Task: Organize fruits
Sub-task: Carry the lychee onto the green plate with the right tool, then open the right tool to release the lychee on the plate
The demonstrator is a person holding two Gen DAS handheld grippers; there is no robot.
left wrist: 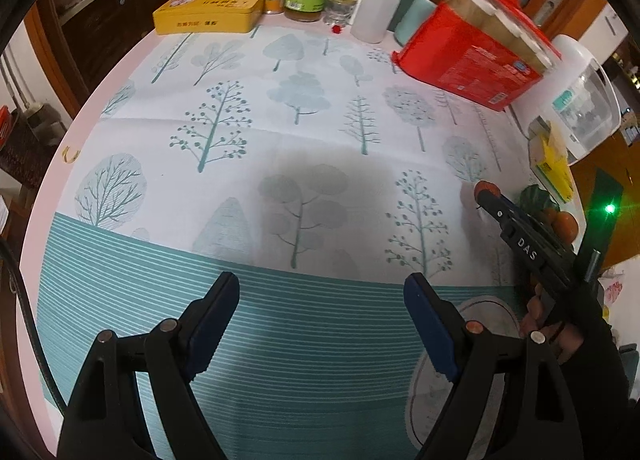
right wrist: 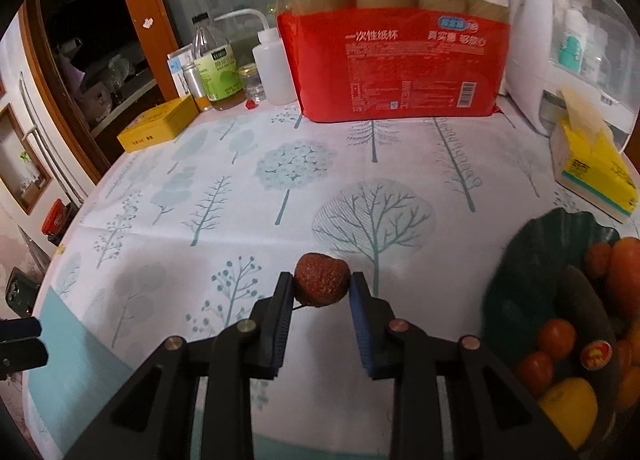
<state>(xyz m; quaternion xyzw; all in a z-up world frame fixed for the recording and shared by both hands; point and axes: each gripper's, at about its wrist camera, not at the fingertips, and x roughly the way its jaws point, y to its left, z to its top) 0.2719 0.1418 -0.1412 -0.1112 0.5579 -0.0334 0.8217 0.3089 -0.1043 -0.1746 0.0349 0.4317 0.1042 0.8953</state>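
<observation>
We're pinching a red bumpy fruit, looks like a lychee (right wrist: 322,280), in the right gripper (right wrist: 321,292); both pads are pressing on its sides and it's sitting right at the fingertips, clear of the tablecloth (right wrist: 224,163) as far as we can judge. A thin stem is poking out low on its left side. It's roughly round, slightly heart-shaped, so no long axis worth worrying about.

Key relation: the dark green leaf-shaped fruit plate (right wrist: 520,260) is lying to the right of the pinched fruit in the right wrist view, near but not under it. We're reading the coming move as a short sideways carry to the right, then a release over the plate. The plate is already holding cherry tomatoes (right wrist: 556,334), a yellow fruit (right wrist: 568,404), oranges (right wrist: 626,268) and another red lychee (right wrist: 598,260), so the free spot is looking like the near-left bare part of the plate.

The left gripper (left wrist: 320,316) is hanging spread wide over the teal striped part of the cloth, nothing between its fingers, well apart from the plate. The right hand is the nearer one by far.

Farther back: yellow tissue pack (right wrist: 592,175) just beyond the plate, then the red pack of paper cups (right wrist: 396,71).
</observation>
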